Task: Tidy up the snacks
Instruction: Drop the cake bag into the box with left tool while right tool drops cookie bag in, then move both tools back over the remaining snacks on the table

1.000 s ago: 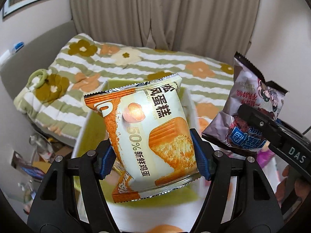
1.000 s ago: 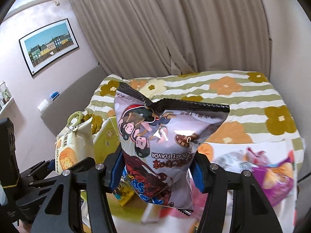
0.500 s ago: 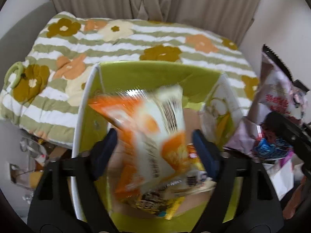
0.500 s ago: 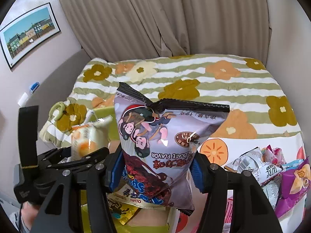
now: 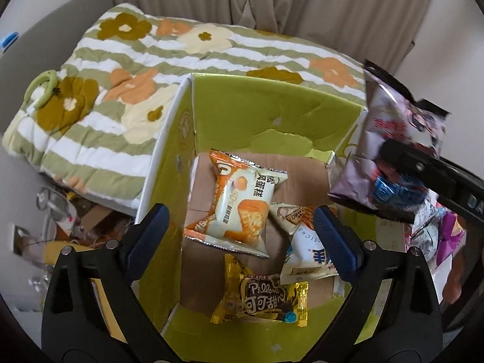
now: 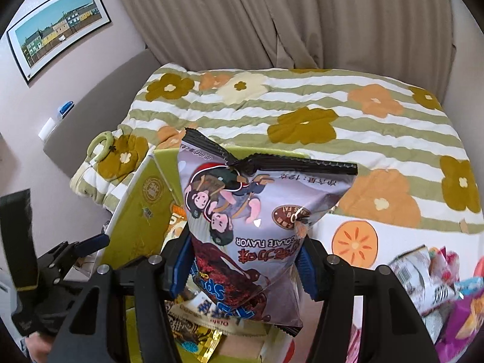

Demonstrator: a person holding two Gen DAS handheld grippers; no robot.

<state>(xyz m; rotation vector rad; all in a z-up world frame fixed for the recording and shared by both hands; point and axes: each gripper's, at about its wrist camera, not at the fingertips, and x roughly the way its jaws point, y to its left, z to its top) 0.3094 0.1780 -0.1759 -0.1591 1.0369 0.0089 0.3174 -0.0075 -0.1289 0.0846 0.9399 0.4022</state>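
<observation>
Fingers, left: the left gripper [image 5: 240, 239] is spread wide with nothing between the blue pads [image 5: 148, 233]; it hangs over the open box [image 5: 272, 112].
Fingers, right: the right gripper [image 6: 243, 267] is clamped on the purple bag [image 6: 257, 227], pinched low on both sides, top seal up.
Below left fingers: the cake pack [image 5: 239, 202] lies flat on the brown box floor, just ahead of the fingertips; a white pack [image 5: 305, 251] is beside the right pad, a gold pack [image 5: 263, 302] nearer the wrist.
Beyond right fingers: the box wall [image 6: 145, 211] is seen left of and behind the bag; loose snacks [image 6: 429, 275] lie far right on the cloth.
Step in hand: judged to be the purple bag's turn for the box.
Doing it well: the bag should be carried over the rim, lowered toward the bare floor at the far side, and only then let go, so it is not snagged on the wall.
Edges: tall green walls ring the box; the near flap sits under the left wrist.
Open room: free floor is left behind the cake pack; the left gripper would best be drawn clear of the opening to avoid a clash.
</observation>
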